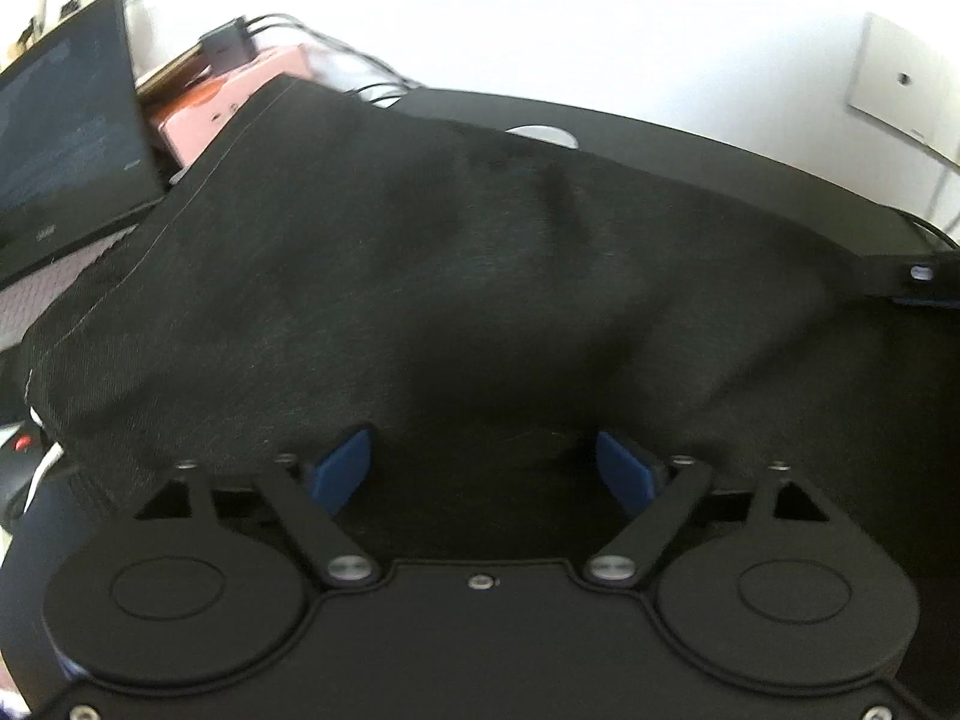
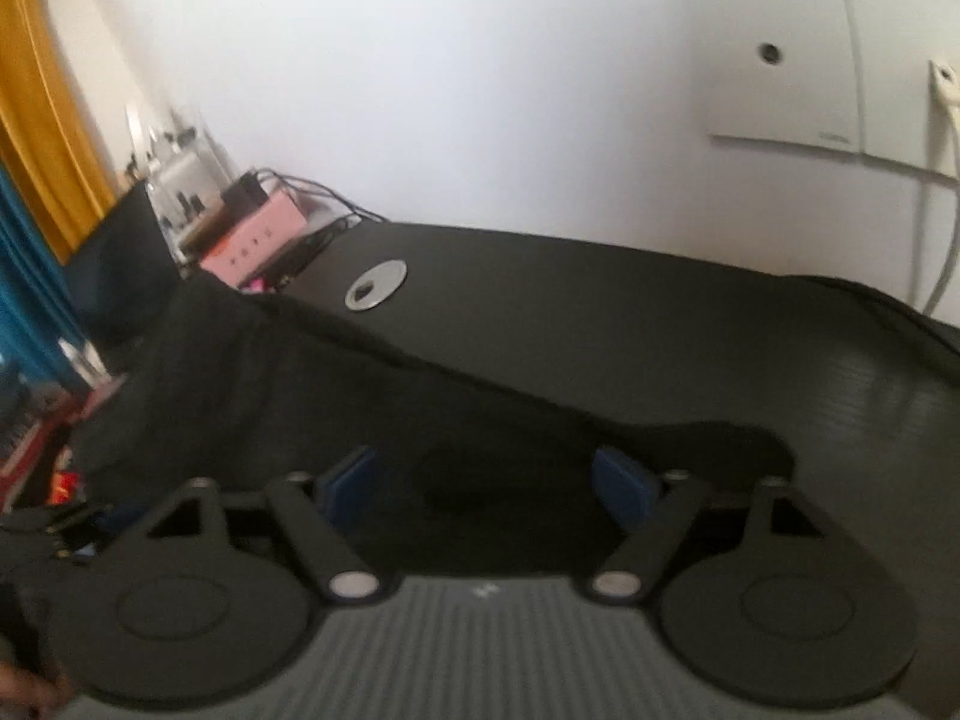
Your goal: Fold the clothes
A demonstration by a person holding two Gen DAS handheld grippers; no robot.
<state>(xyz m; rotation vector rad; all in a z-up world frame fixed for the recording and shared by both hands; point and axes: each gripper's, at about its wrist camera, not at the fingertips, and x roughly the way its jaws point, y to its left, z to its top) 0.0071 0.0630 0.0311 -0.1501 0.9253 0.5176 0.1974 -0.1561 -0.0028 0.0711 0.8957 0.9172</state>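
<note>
A black garment (image 1: 420, 252) lies spread and rumpled across a black table (image 1: 720, 162), with a stitched hem along its left edge. In the left wrist view my left gripper (image 1: 483, 468) stands open just over the near part of the cloth. Its blue pads (image 1: 342, 468) are wide apart and press on nothing. The right wrist view shows the garment (image 2: 300, 384) running from the left down to a rounded end near my right gripper (image 2: 485, 483). That gripper is open too, and dark cloth lies below and between its blue pads (image 2: 621, 486).
An open laptop (image 1: 66, 138) stands at the table's left end beside a pink box (image 1: 240, 90) with cables. A silver disc (image 2: 377, 285) is set into the table top (image 2: 660, 330). On the white wall behind hangs a white panel (image 2: 780, 60). Yellow and blue curtains (image 2: 36, 138) hang at the far left.
</note>
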